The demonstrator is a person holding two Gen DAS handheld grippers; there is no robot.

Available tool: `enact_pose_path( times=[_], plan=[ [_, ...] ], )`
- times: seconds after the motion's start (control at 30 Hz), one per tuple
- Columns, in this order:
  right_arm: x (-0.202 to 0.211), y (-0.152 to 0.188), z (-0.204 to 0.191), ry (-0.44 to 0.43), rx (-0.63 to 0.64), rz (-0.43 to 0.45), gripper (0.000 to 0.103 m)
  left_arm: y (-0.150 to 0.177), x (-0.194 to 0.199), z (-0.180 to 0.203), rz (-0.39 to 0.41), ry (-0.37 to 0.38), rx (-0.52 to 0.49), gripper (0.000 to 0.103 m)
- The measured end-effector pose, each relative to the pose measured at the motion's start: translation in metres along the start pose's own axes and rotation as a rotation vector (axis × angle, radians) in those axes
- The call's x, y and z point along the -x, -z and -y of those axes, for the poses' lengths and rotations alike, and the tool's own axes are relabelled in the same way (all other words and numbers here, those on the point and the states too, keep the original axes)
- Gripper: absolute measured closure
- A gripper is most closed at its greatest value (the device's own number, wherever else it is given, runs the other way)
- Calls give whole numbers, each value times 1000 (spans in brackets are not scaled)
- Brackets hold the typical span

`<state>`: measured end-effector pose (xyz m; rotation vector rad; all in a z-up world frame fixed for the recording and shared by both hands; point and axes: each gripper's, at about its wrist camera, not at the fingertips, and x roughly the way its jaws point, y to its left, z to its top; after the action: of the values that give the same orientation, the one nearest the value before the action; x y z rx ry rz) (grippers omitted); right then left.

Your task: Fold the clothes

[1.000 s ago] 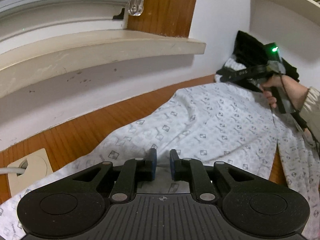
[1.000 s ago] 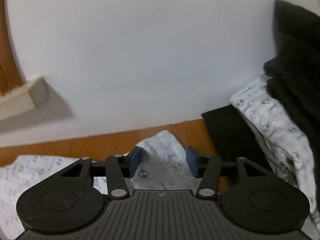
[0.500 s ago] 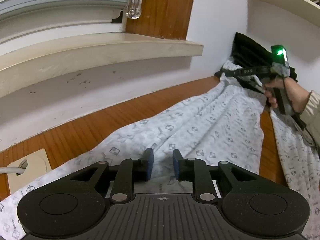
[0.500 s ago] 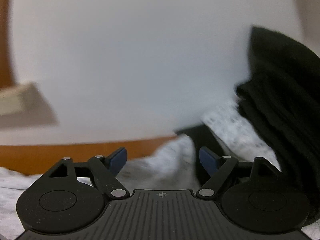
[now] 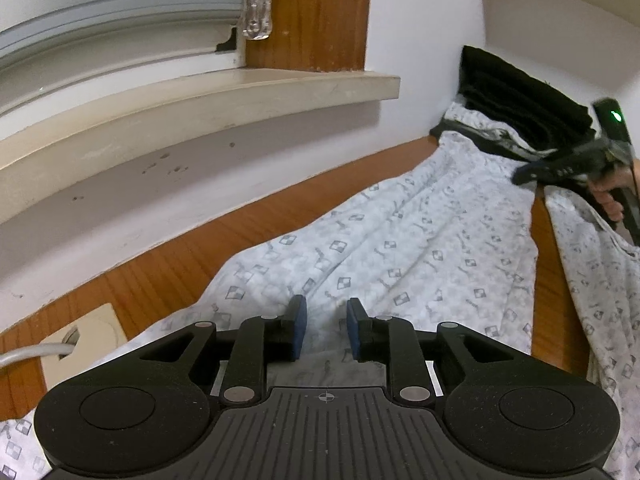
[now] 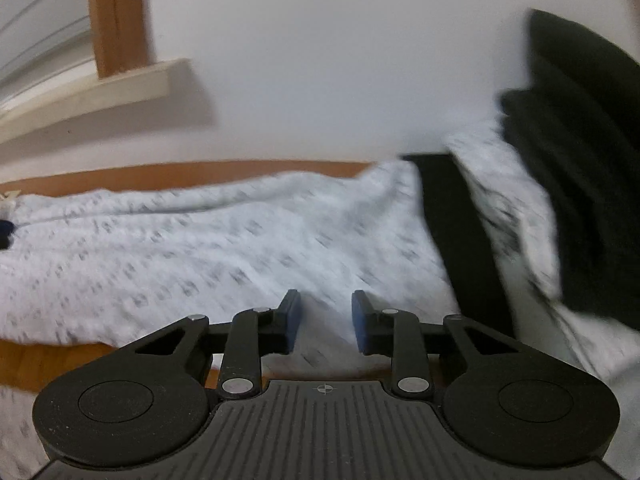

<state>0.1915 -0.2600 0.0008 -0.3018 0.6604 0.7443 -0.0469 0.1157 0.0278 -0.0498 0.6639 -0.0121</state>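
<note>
White cotton with a small grey check print, a pair of pyjama trousers (image 5: 400,252), lay stretched across the wooden desk (image 5: 248,240) beneath the white wall and the cream window ledge (image 5: 200,100). One leg ran from the near left corner of the left wrist view up toward the far right corner, where its end met a stack of folded black clothes (image 5: 520,96) against the wall; the other leg (image 5: 592,280) hung down along the right edge, with a strip of bare wood between the two. The left gripper (image 5: 326,326) sat low over the near end of the trousers, its blue pads a narrow gap apart with fabric between them, though whether they pinched the cloth could not be told. At the far right of that view a hand (image 5: 608,192) held the right gripper (image 6: 325,320) above the far end of the trousers. In the blurred right wrist view the jaws were closing, the printed cloth lay between and below the pads, and no firm grasp was visible. A black band (image 6: 460,232) lay just right of the trousers there. A cream wall socket (image 5: 80,344) with a grey cable sat on the desk at the near left, just beside the cloth.
</note>
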Motion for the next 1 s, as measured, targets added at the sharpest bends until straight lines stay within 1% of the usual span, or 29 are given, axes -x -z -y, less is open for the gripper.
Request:
enact_pose_path(
  times=[0.03,0.07,0.13,0.27,0.3,0.4,0.43,0.47,0.5,0.53,0.6,0.67,0.7,0.8,0.83,0.9,1.0],
  plan=[
    [1,4,3,25,5,9,74,-1,0,0,-3,-3,5,79],
    [-1,6,6,30,-1,20,74,-5,-1,4,-12,-19,-3,78],
    [-2,11,5,30,-7,40,73,-12,-4,13,-27,-49,-22,74],
    [-4,10,-2,51,14,73,72,-32,-11,40,-5,-84,-115,73],
    [-3,9,-5,43,17,85,72,-38,-16,41,-1,-96,-119,73],
    [4,3,-14,-95,-19,124,71,-49,-32,37,-1,-100,-120,73],
    [4,2,-21,-141,-15,124,70,-50,-39,33,-11,-120,-120,73],
    [3,1,-29,-183,0,120,66,-50,-46,30,-21,-141,-121,73],
    [2,1,-36,-214,21,113,64,-51,-53,26,-31,-161,-122,74],
    [1,1,-43,-238,46,105,64,-52,-59,22,-39,-181,-118,77],
    [-1,2,-53,-247,110,87,64,-51,-58,11,-40,-212,-73,83],
    [-3,4,-52,-272,120,61,63,-50,-58,-1,-39,-243,-32,84],
    [-3,5,-48,-284,118,64,63,-50,-56,-2,-34,-265,-37,88],
    [-3,6,-46,-285,118,69,63,-50,-52,-3,-10,-310,-43,88],
    [-3,6,-46,-280,123,70,63,-51,-51,-3,-2,-313,-34,88],
    [-2,7,-51,-263,152,73,62,-53,-49,3,14,-267,-34,88],
    [-2,7,-48,-277,137,71,61,-52,-49,20,40,-164,-61,86]
  ],
)
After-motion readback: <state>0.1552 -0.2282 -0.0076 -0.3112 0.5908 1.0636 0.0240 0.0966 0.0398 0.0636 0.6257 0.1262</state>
